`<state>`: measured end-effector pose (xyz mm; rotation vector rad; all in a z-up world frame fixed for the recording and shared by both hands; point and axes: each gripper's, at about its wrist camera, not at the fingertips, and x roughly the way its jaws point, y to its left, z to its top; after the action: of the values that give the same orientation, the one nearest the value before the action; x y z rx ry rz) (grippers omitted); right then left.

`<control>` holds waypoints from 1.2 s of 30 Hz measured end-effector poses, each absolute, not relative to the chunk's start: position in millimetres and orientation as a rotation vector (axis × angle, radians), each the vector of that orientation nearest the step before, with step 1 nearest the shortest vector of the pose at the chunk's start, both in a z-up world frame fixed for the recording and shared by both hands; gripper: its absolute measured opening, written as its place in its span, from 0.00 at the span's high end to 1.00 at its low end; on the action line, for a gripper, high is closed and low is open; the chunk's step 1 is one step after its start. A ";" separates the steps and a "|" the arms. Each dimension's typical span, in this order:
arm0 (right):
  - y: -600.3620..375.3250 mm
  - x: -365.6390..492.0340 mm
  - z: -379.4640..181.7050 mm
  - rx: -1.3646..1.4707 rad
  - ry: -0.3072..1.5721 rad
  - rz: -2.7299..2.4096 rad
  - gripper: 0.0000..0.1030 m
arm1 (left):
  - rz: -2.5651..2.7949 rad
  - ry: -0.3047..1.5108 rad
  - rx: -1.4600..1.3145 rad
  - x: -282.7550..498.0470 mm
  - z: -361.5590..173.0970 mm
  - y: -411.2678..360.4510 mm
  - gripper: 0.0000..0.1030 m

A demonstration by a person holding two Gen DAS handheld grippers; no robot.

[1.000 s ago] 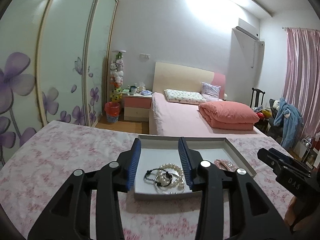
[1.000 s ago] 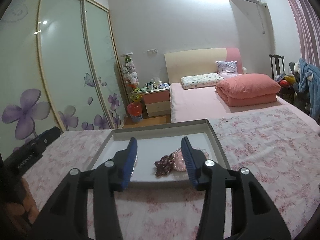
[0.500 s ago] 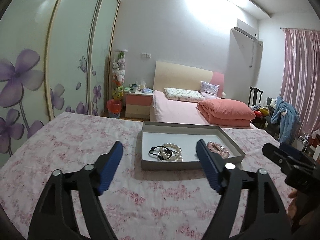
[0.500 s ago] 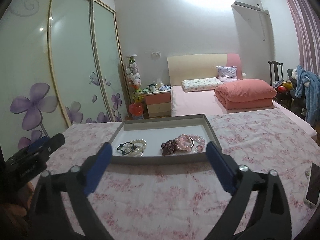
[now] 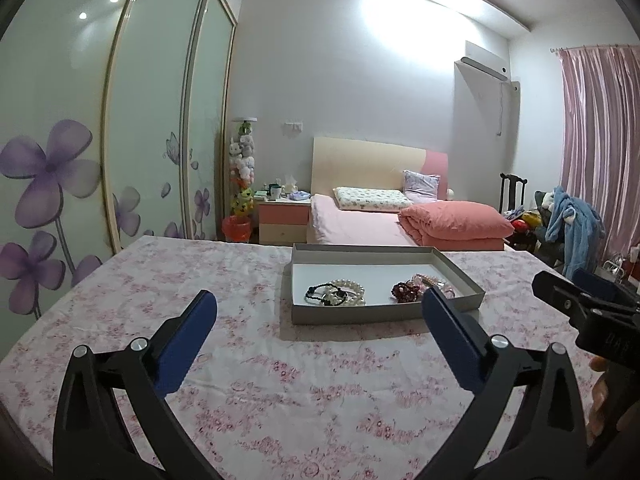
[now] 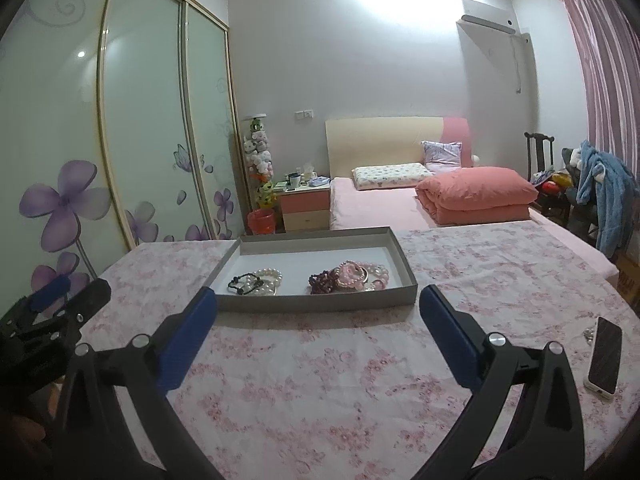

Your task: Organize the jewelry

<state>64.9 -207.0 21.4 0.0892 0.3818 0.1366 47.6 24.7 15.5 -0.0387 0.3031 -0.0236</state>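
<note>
Both grippers are pulling back from the tray and spreading wide, where a second ago their blue pads were hovering close over the beads. Jewelry is sitting in two heaps inside the grey tray (image 6: 320, 304), mid-frame in both views: a white pearl bracelet (image 6: 266, 276) tangled with a black beaded bracelet (image 6: 240, 285) on the left side, and a dark red bead bracelet (image 6: 320, 282) touching a pile of pink bead bracelets (image 6: 360, 274) on the right side. Left gripper (image 5: 320, 340) is gaping fully open, gripping nothing; right gripper (image 6: 318, 332) is doing the same, empty, low in the frame over the floral pink tablecloth (image 6: 320, 380). Judging by this, the sorting is looking nearly finished or finished: every visible piece is lying in the tray, grouped by colour, none loose on the cloth. A smartphone (image 6: 605, 354) is resting at the right edge of the right wrist view. White lettering on the grippers' black bodies is showing, too blurred to read.
</note>
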 end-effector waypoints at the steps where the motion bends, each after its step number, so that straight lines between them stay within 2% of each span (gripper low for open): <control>1: -207.0 62.5 20.9 0.086 0.381 0.135 0.04 | -0.024 0.302 -0.036 45.3 14.7 23.2 0.02; 36: -221.9 24.8 4.8 0.114 0.313 0.108 0.04 | -0.017 0.312 -0.074 15.1 4.1 15.1 0.02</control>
<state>24.8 -221.9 4.8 0.1142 0.3125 0.1077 15.1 15.1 4.1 -0.0743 0.3125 -0.0166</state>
